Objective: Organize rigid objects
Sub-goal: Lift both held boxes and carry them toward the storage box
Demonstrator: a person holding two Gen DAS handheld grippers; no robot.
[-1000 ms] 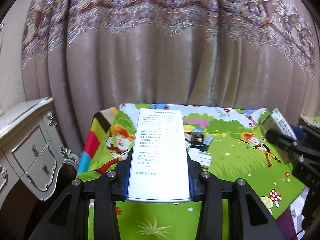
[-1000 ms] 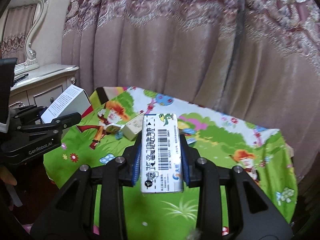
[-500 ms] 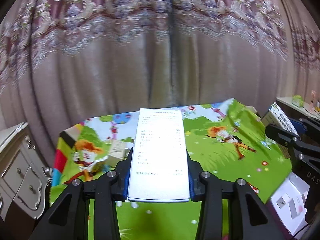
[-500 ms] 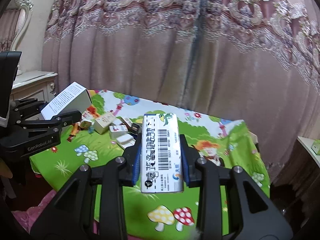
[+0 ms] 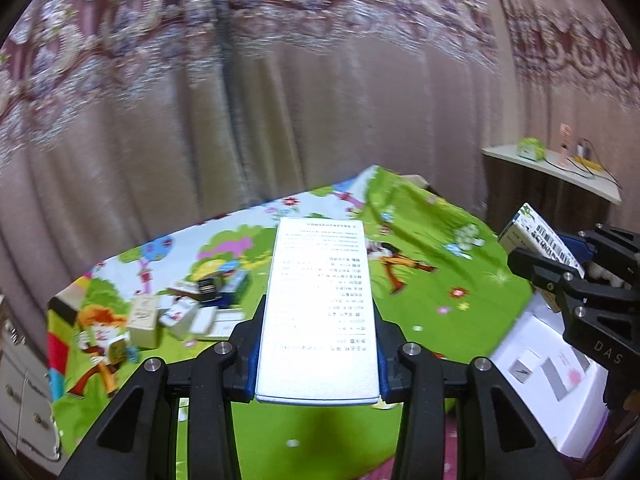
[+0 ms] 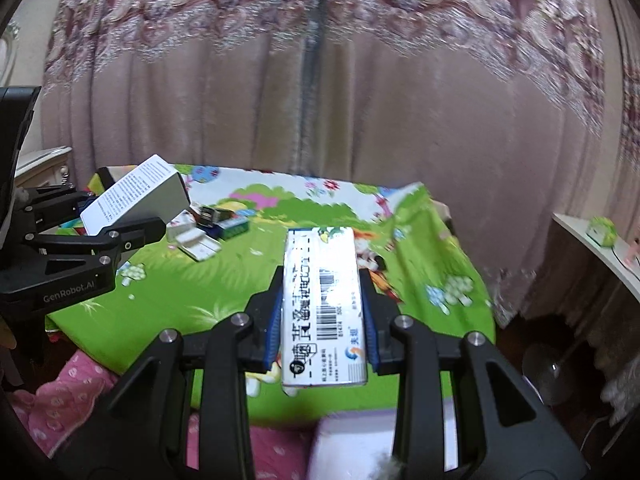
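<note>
My left gripper (image 5: 318, 340) is shut on a white box with fine printed text (image 5: 320, 300), which lies lengthwise between the blue pads. My right gripper (image 6: 322, 328) is shut on a narrow white box with a barcode (image 6: 322, 304). Each gripper shows in the other's view: the right one (image 5: 560, 272) at the right edge, the left one (image 6: 120, 236) at the left edge. Both hover over the near side of a table covered in a green cartoon cloth (image 5: 440, 240). A pile of small boxes (image 5: 192, 312) lies on the cloth's left part.
A white open container (image 5: 560, 380) holding a few flat items sits below the table's right edge. Pink curtains hang behind the table. A white dresser (image 5: 20, 380) stands at the left and a shelf (image 5: 552, 168) with small items at the right. Pink fabric (image 6: 80, 392) lies below the near table edge.
Both grippers have swung right along the table, boxes still held. The pile of small boxes has slid to the left in both views, and the white container has come into view.
</note>
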